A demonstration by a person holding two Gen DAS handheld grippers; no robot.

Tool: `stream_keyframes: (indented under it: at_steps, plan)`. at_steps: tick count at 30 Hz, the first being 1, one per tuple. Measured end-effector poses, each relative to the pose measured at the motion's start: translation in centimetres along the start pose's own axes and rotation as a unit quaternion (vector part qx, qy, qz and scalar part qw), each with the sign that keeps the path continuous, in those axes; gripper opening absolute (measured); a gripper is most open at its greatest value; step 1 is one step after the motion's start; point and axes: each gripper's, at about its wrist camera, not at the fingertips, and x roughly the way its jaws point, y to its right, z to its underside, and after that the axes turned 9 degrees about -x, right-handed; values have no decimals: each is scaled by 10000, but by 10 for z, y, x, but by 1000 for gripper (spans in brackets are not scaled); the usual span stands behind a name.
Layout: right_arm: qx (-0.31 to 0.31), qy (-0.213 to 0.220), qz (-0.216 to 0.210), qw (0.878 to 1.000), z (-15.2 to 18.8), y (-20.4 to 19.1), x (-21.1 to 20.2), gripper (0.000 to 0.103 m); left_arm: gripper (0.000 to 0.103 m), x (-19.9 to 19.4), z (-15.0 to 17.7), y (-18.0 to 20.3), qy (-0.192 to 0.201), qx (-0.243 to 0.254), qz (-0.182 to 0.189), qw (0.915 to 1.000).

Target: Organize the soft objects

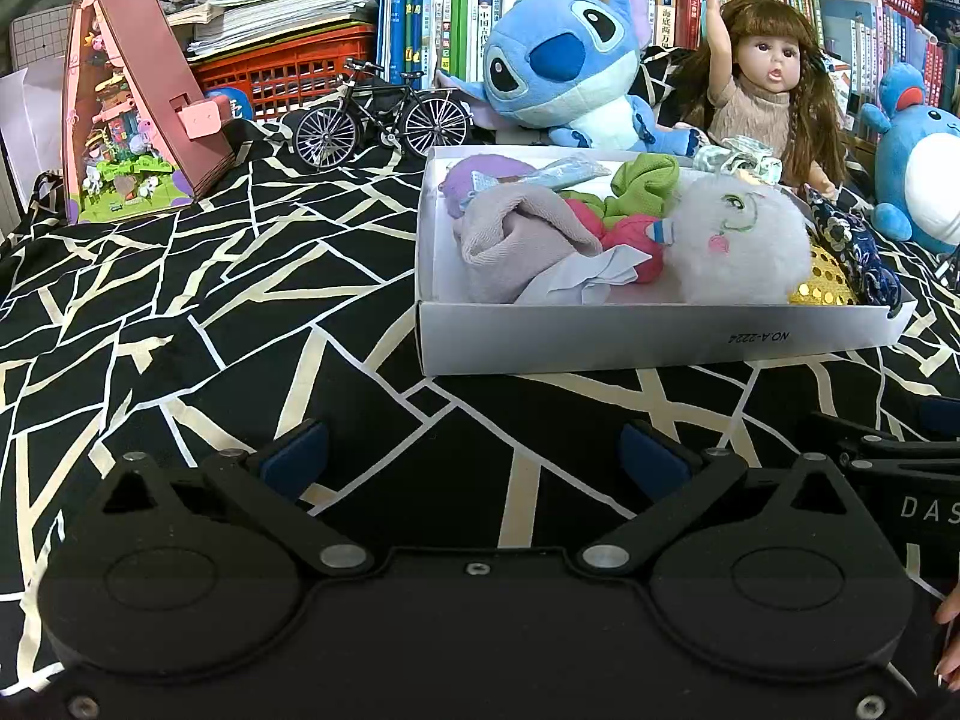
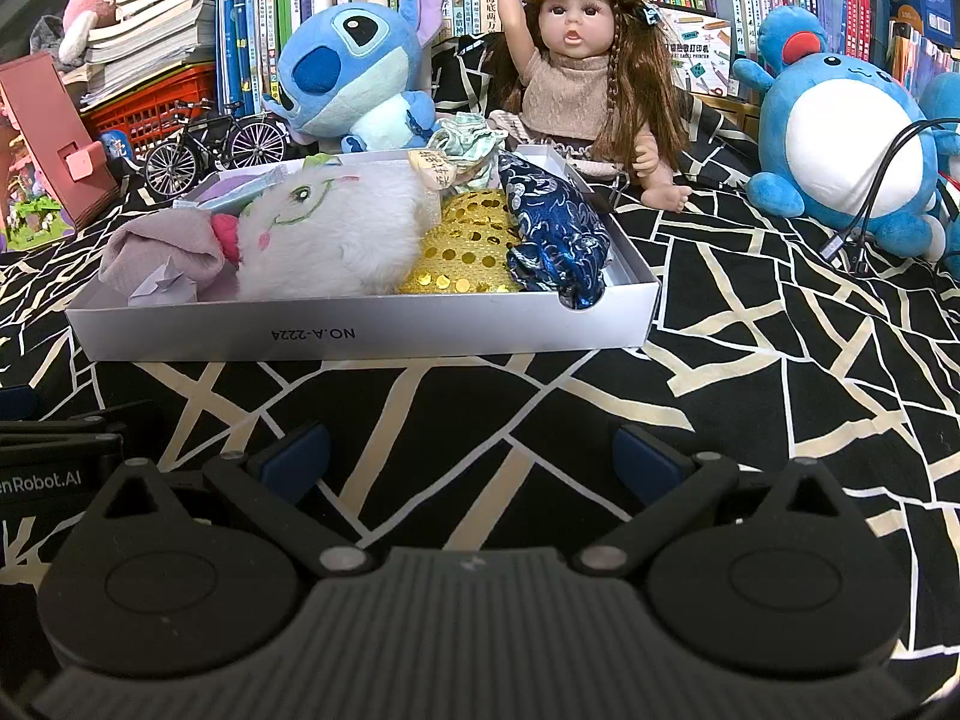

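A shallow white box sits on the black patterned cloth, filled with soft things. Inside lie a white fluffy plush, a grey cloth, a green cloth, a pink piece, a gold sequin pouch and a dark blue brocade pouch. My left gripper is open, low over the cloth in front of the box, holding nothing. My right gripper is also open and empty, in front of the box's right part.
Behind the box sit a blue Stitch plush, a long-haired doll and a round blue plush. A model bicycle, a pink toy house, a red crate, bookshelves and a black cable surround them.
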Motion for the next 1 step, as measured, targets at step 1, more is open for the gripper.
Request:
stream_keyframes:
  at_steps: [1]
  plan:
    - [0,0,0,10000,0,0,0,103,103,0,0,0,0,0,0,10000]
